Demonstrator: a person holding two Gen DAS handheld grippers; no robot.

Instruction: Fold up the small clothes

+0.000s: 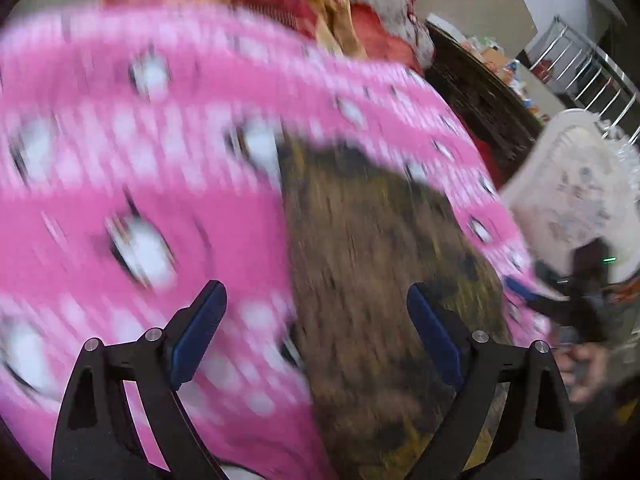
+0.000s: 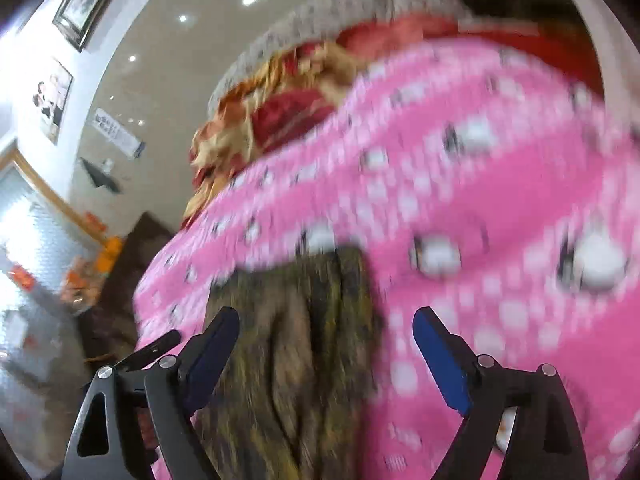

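Observation:
A small brown and olive mottled garment [image 1: 372,260] lies on a pink blanket [image 1: 140,160] printed with white dots and cartoon figures. The picture is blurred. My left gripper [image 1: 315,288] is open just above the garment's left edge, and nothing is between its blue pads. In the right wrist view the same garment [image 2: 296,360] shows lengthwise folds on the pink blanket [image 2: 460,200]. My right gripper [image 2: 327,312] stands open over the garment's right edge, holding nothing. A hand [image 1: 584,368] shows at the right of the left wrist view.
Red and gold patterned bedding [image 1: 280,0] is heaped behind the blanket, with a grey speckled cushion [image 2: 300,24] beyond it. A white plastic chair [image 1: 580,184] and a dark wooden table [image 1: 480,92] stand to the right. A glossy floor [image 2: 160,60] lies to the left.

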